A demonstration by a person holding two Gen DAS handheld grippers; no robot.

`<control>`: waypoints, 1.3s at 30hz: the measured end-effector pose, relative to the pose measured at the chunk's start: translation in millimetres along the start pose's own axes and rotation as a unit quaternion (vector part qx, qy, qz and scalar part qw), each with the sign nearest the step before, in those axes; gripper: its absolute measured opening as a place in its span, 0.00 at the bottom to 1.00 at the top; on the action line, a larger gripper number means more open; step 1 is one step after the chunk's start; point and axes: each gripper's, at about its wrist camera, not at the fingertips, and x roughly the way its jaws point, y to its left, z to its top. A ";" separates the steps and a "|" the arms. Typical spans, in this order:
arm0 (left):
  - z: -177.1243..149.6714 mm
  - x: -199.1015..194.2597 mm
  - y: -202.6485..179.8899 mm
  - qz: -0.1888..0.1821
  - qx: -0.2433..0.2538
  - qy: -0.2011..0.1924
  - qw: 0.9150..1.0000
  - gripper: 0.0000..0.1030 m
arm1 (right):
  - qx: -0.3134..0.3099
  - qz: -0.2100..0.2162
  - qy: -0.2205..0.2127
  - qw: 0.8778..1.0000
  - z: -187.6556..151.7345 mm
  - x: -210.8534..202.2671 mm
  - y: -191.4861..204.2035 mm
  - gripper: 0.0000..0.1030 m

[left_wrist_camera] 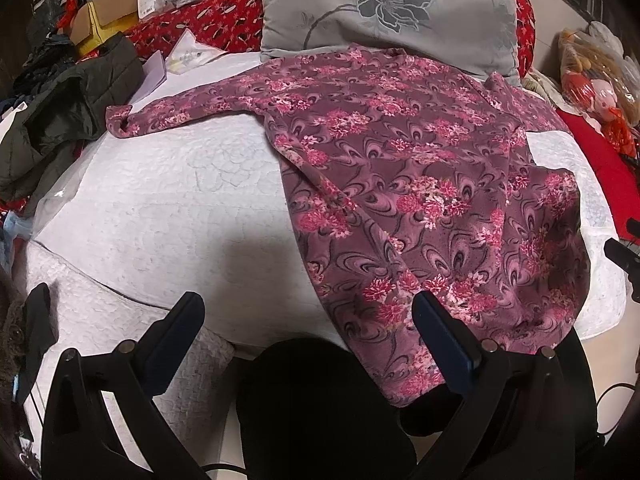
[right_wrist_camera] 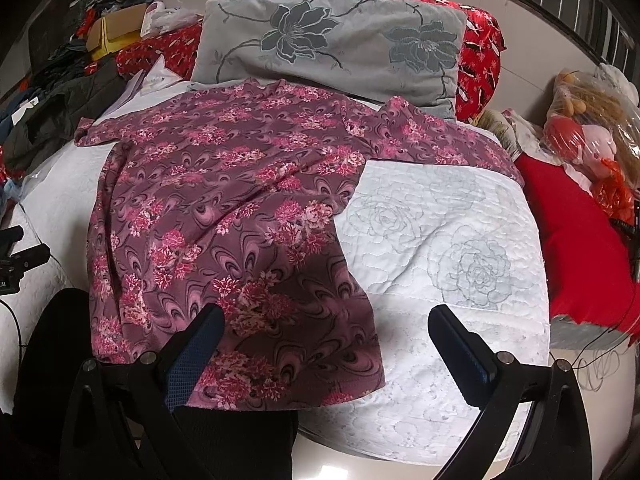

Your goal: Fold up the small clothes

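A purple flowered shirt (right_wrist_camera: 224, 208) lies spread face-down or face-up — I cannot tell which — across the white quilted bed (right_wrist_camera: 440, 240), its collar end up at twelve o'clock against a grey pillow (right_wrist_camera: 332, 44). One sleeve (left_wrist_camera: 168, 112) reaches out toward nine o'clock in the left view; the other sleeve (right_wrist_camera: 440, 140) runs toward two o'clock in the right view. Laid out flat like this, it looks ready for a first fold, with no fold made so far.

The left tongs (left_wrist_camera: 308, 320) are spread wide and hold nothing, hanging over the near edge of the bed with one finger over the shirt's hem. The right tongs (right_wrist_camera: 326, 332) are also spread and empty, straddling the hem's right corner — probably the corner to pinch first.

At ten o'clock, beyond a dark jacket (left_wrist_camera: 72, 108), an open cardboard box (left_wrist_camera: 108, 16) sits among heaped clothes; what is inside it I cannot make out. At three o'clock a clear plastic bag (right_wrist_camera: 592, 132) holds soft toys, beside a red cushion (right_wrist_camera: 576, 232)
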 end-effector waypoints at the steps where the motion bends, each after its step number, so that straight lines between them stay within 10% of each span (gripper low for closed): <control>1: 0.0 0.0 0.0 0.000 0.000 0.000 1.000 1.00 | 0.000 0.000 0.000 1.000 -0.1 0.1 0.1 0.99; 39: 17.8 32.7 7.1 0.005 -0.015 0.048 0.999 1.00 | 0.051 0.009 0.046 0.998 -2.9 45.3 -33.0 0.98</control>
